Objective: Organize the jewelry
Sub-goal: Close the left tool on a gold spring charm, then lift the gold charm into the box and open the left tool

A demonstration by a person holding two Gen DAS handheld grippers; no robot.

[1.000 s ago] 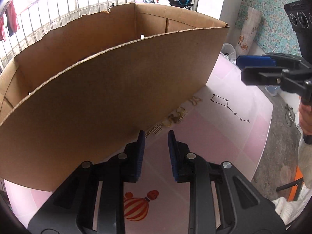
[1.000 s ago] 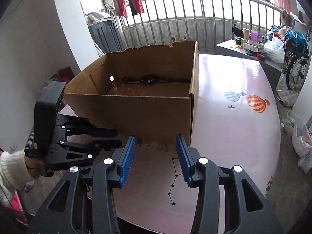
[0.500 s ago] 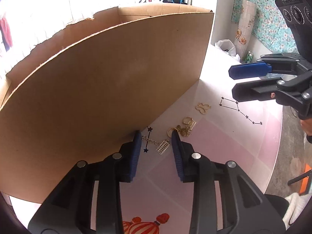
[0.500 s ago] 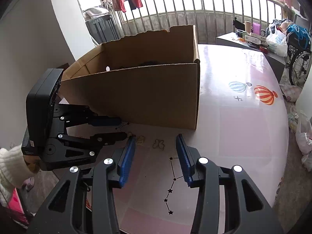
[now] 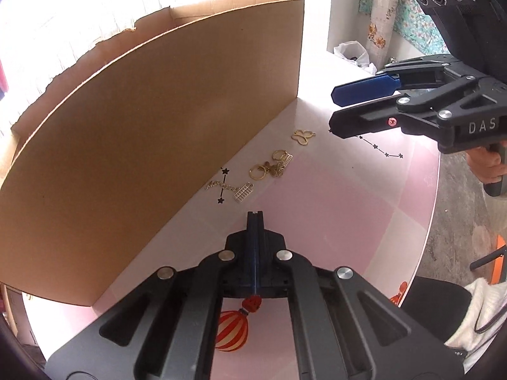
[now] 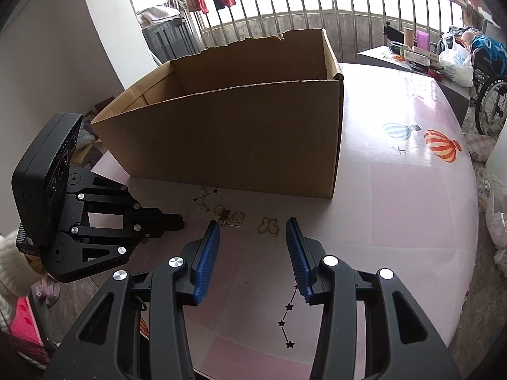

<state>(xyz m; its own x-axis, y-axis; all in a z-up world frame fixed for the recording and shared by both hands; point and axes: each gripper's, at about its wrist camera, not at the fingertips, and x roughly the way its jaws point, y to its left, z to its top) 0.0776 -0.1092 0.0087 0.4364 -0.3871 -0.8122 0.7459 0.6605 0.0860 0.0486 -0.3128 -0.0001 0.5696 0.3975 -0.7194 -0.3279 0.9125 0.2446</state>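
Several gold jewelry pieces lie on the pink table point(image 5: 332, 221) along the front wall of a big open cardboard box point(image 5: 142, 133): a butterfly charm point(image 5: 303, 136), a cluster of rings point(image 5: 272, 166) and a short chain with an abacus charm point(image 5: 236, 190). My left gripper point(image 5: 255, 213) is shut on nothing, its tips just short of the chain. My right gripper point(image 6: 253, 224) stands open, with the butterfly charm point(image 6: 269, 226) lying between its fingertips on the table. In the right wrist view the left gripper point(image 6: 180, 221) sits left of the rings point(image 6: 228, 213). The box point(image 6: 237, 133) stands behind them.
The table's curved edge point(image 5: 434, 190) runs close on the right, with floor and an orange chair leg beyond. Balloon and star prints mark the tabletop. A railing, a cluttered side table point(image 6: 412, 53) and a wheelchair point(image 6: 488, 95) stand behind the box.
My left gripper's jaws went from open to fully shut, and the chain that lay between its tips now lies just ahead of them. The right gripper stayed open.
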